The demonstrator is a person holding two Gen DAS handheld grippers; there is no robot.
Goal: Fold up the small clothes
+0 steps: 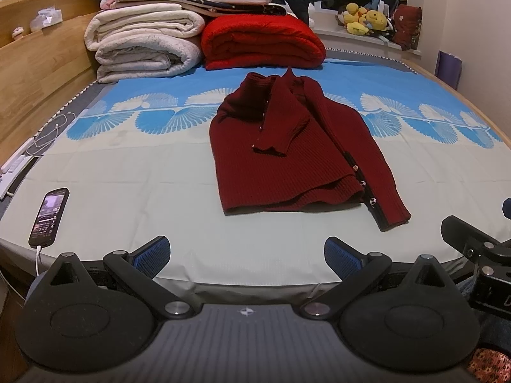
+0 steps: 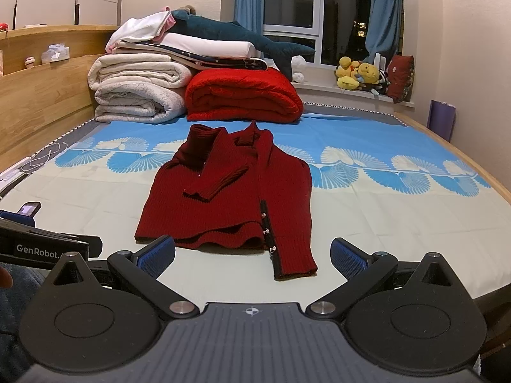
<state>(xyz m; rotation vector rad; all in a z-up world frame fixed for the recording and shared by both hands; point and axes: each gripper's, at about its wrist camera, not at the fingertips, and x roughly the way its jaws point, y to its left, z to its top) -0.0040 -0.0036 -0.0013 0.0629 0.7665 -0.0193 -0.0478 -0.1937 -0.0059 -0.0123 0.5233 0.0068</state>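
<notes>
The dark red ribbed knit cardigan [image 1: 297,146] lies flat mid-bed on the pale sheet with blue fan print [image 1: 127,172], one sleeve already crossed over its chest, so folding looks partly done. The left gripper [image 1: 247,252] and right gripper [image 2: 252,253] hover spread wide and empty just before its hem. Next probably comes the outer sleeve [image 2: 293,223]. Bare sheet surrounds the cardigan; a black smartphone [image 1: 49,217] lies well left.

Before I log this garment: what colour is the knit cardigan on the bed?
Dark red cardigan, with a black button band; clearest in the right wrist view.
</notes>
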